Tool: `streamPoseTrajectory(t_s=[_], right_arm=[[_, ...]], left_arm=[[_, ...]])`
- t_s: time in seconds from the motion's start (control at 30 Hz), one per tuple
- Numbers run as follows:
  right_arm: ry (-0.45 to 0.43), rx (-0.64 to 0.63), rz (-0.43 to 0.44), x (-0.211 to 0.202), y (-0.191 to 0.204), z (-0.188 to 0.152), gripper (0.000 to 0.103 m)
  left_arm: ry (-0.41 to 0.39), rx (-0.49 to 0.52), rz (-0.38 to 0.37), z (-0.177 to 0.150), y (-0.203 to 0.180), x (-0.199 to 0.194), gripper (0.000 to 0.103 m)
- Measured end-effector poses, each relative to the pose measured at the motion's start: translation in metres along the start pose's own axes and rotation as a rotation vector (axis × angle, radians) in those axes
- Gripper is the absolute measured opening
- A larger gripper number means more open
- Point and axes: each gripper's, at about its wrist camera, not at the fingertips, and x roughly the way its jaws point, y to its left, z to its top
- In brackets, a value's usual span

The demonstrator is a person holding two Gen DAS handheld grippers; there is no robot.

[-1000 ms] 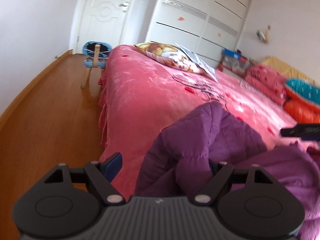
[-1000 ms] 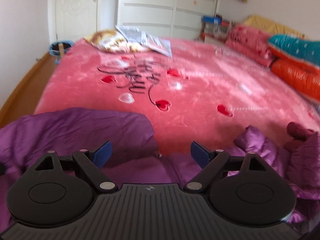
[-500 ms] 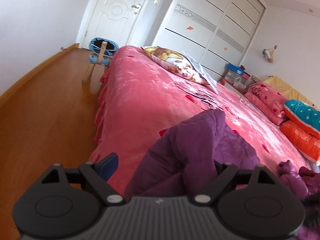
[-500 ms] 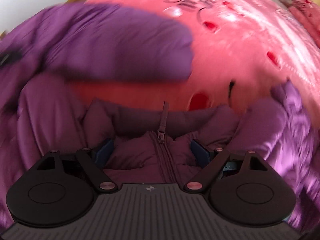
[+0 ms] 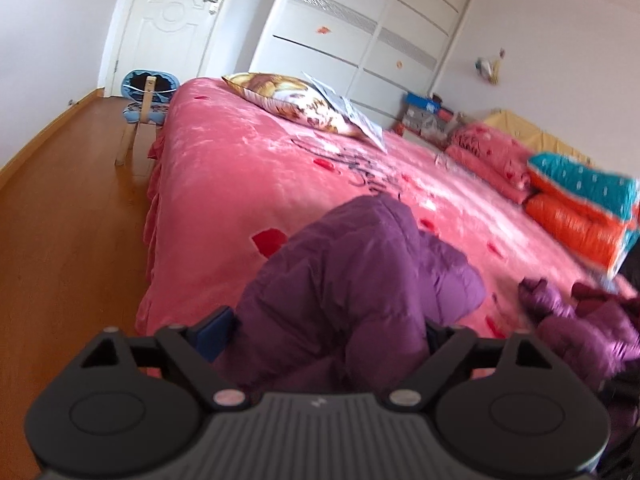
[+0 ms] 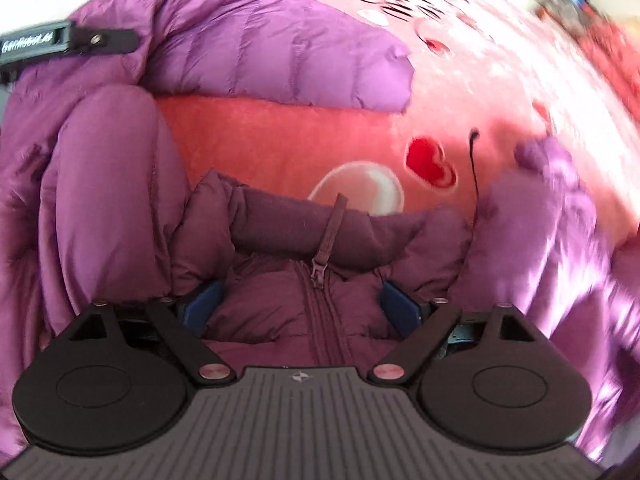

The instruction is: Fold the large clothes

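Lying crumpled on the pink heart-patterned bedspread [image 5: 248, 184] near its close edge, the purple quilted puffer jacket [image 6: 280, 60] fills the space in front of both tools. From the right wrist camera, the right gripper [image 6: 301, 300] points down at the jacket's collar and zipper [image 6: 320, 272]; its blue-padded fingers [image 6: 400, 306] stand wide apart on either side of the zipper, pressed into the padding without pinching it. One sleeve stretches across the bedspread beyond the collar, and the other gripper's black body shows at the upper left, touching the jacket.

From the left wrist camera, the left gripper [image 5: 326, 330] has a thick bulge of the jacket bunched between its spread fingers; the fabric hides the far finger's pad, so I cannot tell whether it is actually clamped. Further off sit a patterned cushion [image 5: 288, 96], a stack of folded teal and orange quilts [image 5: 580, 208], and a small blue chair [image 5: 146, 96] on the wooden floor [image 5: 68, 220].
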Motion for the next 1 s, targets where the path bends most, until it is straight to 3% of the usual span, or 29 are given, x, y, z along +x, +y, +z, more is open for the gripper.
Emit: streamPoseTrajectory(t_s=[0.07, 0.17, 0.33, 0.5, 0.6, 0.67, 0.87, 1.0], right_arm=[[0.001, 0.003, 0.004, 0.001, 0.000, 0.009, 0.103], [0.046, 0.135, 0.064, 0.010, -0.019, 0.018, 0.103], [0.060, 0.270, 0.112, 0.028, -0.030, 0.020, 0.103], [-0.040, 0.279, 0.071, 0.025, -0.028, 0.012, 0.103], [-0.107, 0.311, 0.044, 0.024, -0.021, 0.007, 0.089], [-0.143, 0.334, 0.028, 0.022, -0.017, 0.006, 0.072], [-0.221, 0.337, -0.042, 0.007, -0.005, 0.005, 0.046], [-0.284, 0.344, -0.115, -0.010, -0.002, 0.011, 0.035]], left_arm=[[0.014, 0.030, 0.012, 0.000, -0.002, 0.004, 0.067], [0.031, 0.055, 0.016, -0.001, -0.003, 0.007, 0.056], [0.043, 0.061, 0.001, -0.003, -0.003, 0.007, 0.049], [0.046, 0.034, -0.018, -0.002, -0.005, 0.007, 0.048], [0.041, 0.022, -0.031, -0.002, -0.006, 0.006, 0.047], [0.039, -0.005, -0.042, -0.001, -0.004, 0.007, 0.046], [0.025, -0.106, -0.107, 0.005, 0.004, 0.008, 0.041], [-0.008, -0.159, -0.168, 0.009, 0.010, 0.007, 0.037]])
